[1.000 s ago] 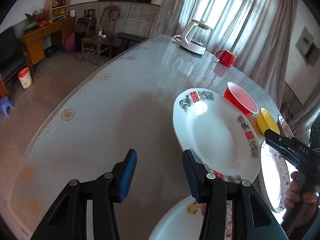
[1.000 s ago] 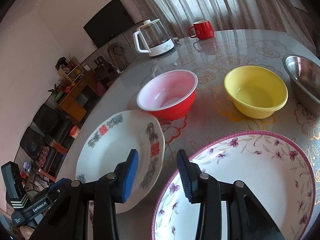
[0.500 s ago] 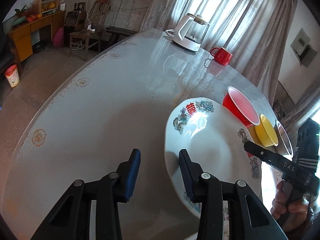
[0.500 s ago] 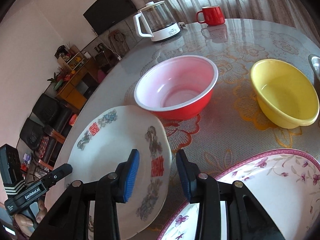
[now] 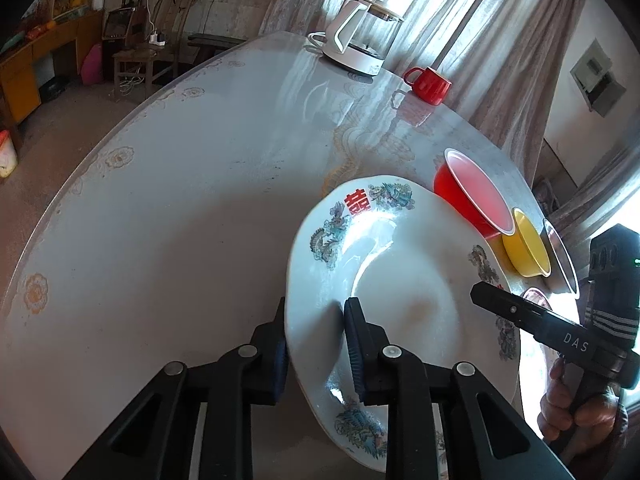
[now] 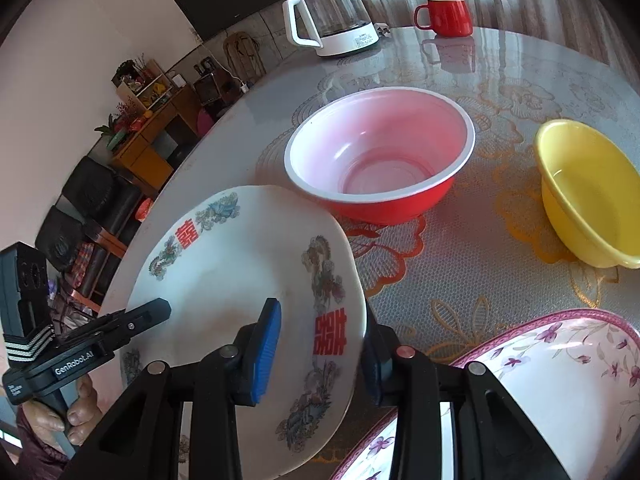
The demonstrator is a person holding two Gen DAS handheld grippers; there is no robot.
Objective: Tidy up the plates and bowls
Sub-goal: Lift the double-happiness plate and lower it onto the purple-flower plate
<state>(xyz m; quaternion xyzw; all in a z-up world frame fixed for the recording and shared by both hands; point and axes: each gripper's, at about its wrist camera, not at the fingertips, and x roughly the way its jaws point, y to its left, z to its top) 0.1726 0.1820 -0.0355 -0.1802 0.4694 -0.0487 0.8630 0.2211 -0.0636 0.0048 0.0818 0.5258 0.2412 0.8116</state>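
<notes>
Two grippers, the left gripper (image 5: 314,334) and right gripper (image 6: 320,350), each straddled opposite rims of the white plate (image 6: 240,280), seemingly pinching it, tilted above the table (image 5: 180,200). It looked hard, slick and breakable, best held by rims. Beside lay a flowered plate (image 6: 540,380); farther, red bowl (image 6: 380,160), yellow bowl (image 6: 588,192), kettle (image 6: 332,20).

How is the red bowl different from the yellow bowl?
The red plastic bowl looks bigger, with a white rim and pinkish inside; the yellow plastic bowl looks smaller and is yellow all over. The red one sits nearer the white dragon-pattern plate. Both stand upright and empty.
</notes>
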